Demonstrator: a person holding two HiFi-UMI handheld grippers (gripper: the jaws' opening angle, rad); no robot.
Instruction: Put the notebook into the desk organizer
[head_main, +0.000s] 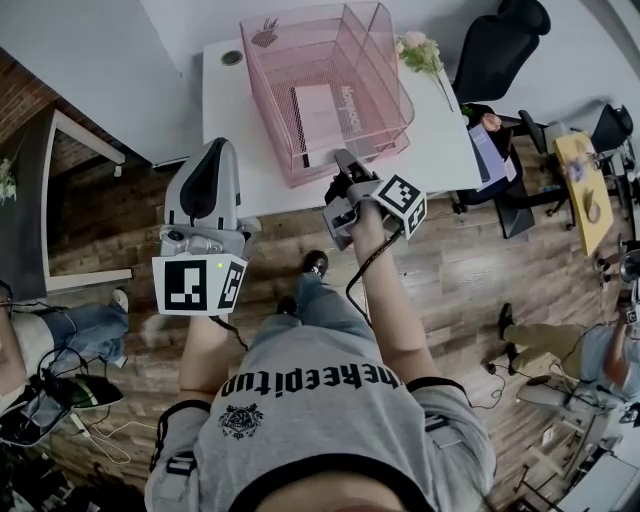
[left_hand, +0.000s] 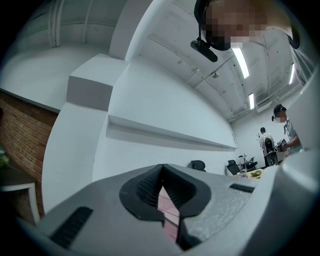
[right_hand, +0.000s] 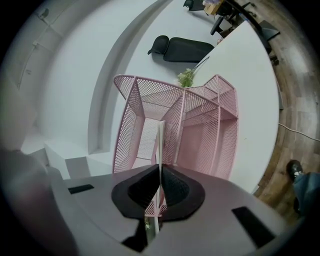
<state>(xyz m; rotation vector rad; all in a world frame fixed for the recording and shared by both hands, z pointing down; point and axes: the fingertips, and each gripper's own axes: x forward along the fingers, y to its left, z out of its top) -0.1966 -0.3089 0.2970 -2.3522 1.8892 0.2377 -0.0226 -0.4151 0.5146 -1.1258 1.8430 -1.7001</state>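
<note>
My right gripper (right_hand: 159, 176) is clamped on the near edge of the notebook (right_hand: 160, 142), seen edge-on between its jaws. The notebook reaches into the pink mesh desk organizer (right_hand: 200, 125), between two mesh walls. From the head view, the organizer sits on the white table (head_main: 232, 110), flowers (head_main: 420, 50) just beside it. My left gripper (left_hand: 161, 172) is clenched on nothing, raised off the table's near edge, aimed at a white wall.

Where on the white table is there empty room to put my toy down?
Bare table runs left of the pink organizer, near the round hole. Another bare patch lies right of it, beside the flowers. Crowded: the organizer's front, where the right hand-held gripper holds the notebook.
</note>
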